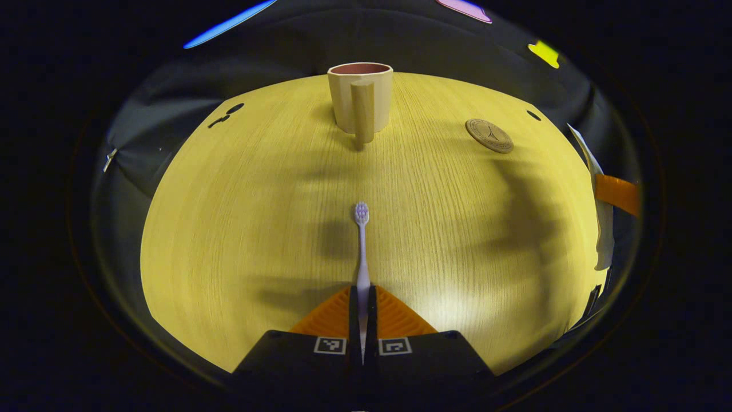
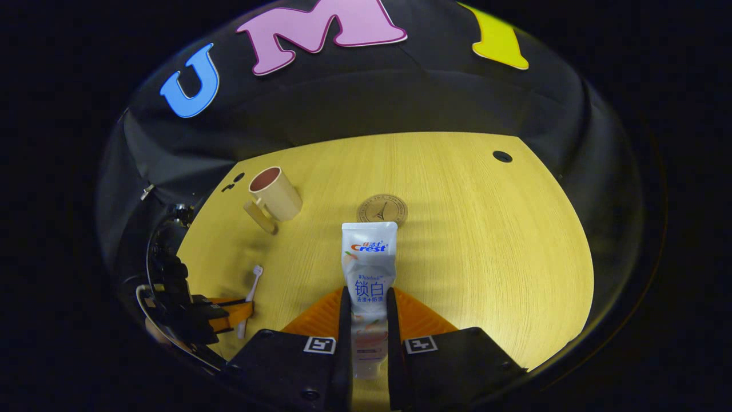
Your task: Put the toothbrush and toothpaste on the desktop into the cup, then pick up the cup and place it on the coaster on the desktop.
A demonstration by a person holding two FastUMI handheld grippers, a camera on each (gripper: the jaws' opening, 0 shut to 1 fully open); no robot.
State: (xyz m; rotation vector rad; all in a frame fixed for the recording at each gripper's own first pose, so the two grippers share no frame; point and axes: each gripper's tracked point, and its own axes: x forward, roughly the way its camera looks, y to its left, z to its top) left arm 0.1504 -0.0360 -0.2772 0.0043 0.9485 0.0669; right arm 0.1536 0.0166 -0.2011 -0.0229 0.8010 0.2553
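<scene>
In the left gripper view, the left gripper (image 1: 362,312) has its two fingers clamped on the handle of the toothbrush (image 1: 361,252), which points straight ahead with its bristle head held above the desktop (image 1: 240,229). Beyond the bristle head lies an open stretch of bare wood. Past that stands the cup (image 1: 360,97), upright, its handle turned toward the camera and its mouth open upward, close to the desktop's far edge. The coaster (image 1: 489,135) lies flat to the right of the cup, well apart from it, with bare wood all around.

In the right gripper view, the right gripper (image 2: 369,320) is pressed on both sides of the toothpaste (image 2: 369,263), gripping the tube's lower part with its flat end pointing forward. Just beyond the tube's far end lies the coaster (image 2: 382,209), partly covered by it. Left of that stands the cup (image 2: 275,194), near the left rear edge of the desktop (image 2: 486,240). At the lower left the left gripper (image 2: 243,312) holds the toothbrush (image 2: 251,286) above the desktop's left edge. The right half of the desktop is open wood up to its edges.
</scene>
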